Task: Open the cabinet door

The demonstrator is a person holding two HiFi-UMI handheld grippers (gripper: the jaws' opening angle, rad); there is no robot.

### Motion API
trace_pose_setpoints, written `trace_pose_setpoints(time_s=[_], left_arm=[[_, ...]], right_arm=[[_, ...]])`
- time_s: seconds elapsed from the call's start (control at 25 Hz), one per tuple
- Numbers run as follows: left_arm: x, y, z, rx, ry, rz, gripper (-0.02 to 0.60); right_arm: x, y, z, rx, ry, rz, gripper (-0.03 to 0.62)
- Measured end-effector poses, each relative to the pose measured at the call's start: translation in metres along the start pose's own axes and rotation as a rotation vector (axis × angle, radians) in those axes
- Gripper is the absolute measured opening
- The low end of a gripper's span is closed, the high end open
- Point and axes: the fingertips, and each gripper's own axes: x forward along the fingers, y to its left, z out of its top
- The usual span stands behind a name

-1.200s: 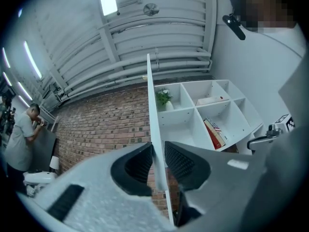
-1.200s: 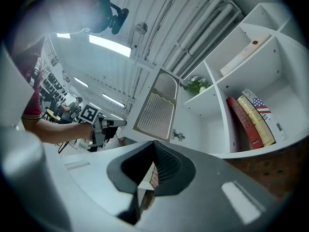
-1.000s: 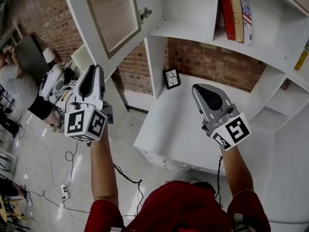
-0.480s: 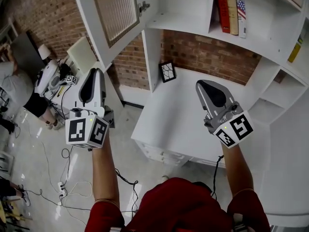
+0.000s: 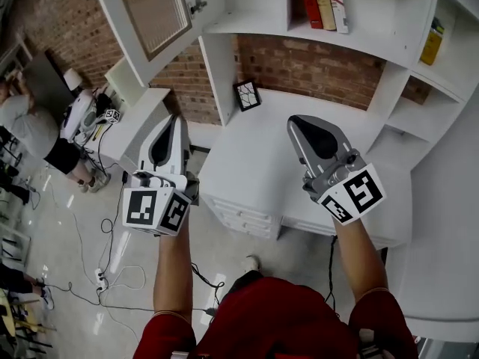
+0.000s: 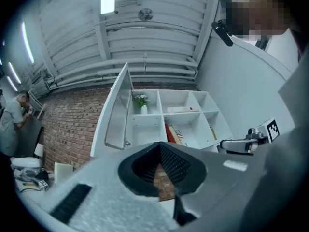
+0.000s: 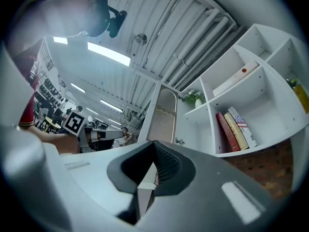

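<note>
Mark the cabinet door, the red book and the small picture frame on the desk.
cabinet door (image 5: 153,10), head view, on its ribbed glass panel.
red book (image 5: 307,0), head view, on the spine.
picture frame (image 5: 246,96), head view, middle of its face.

Reads as a robotics lab or test hall, with a home corner staged inside. Overhead: ribbed metal ceiling (image 6: 154,33), long strip lights (image 7: 108,53). Below: glossy floor (image 5: 60,215) strewn with loose cables (image 5: 101,277). Off to one side: white machine (image 5: 78,118) on a side table, a person (image 5: 22,122) close by. Against a brick wall (image 5: 314,66): white shelf unit (image 5: 247,25), white desk (image 5: 254,163), 3 books (image 5: 322,2), 1 potted plant (image 6: 141,102), 1 small picture frame (image 5: 246,95).
</note>
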Motion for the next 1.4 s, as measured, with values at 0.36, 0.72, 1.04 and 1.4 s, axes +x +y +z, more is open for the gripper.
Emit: trace_pose_setpoints(time_s=[0.36, 0.72, 1.04, 1.4], left_arm=[[-0.036, -0.114, 0.002, -0.026, 0.048, -0.079, 0.006], [-0.044, -0.15, -0.002, -0.047, 0.057, -0.207, 0.008], [-0.049, -0.129, -0.006, -0.06, 0.061, -0.258, 0.006], [-0.048, -0.116, -0.007, -0.082, 0.053, -0.283, 0.008]], right_arm=[[-0.084, 0.021, 0.025, 0.036, -0.014, 0.002, 0.011], [-0.092, 0.051, 0.033, 0.024, -0.007, -0.019, 0.011], [-0.061, 0.072, 0.025, 0.017, 0.001, -0.028, 0.011], [-0.044, 0.078, 0.023, 0.002, 0.02, -0.037, 0.011]])
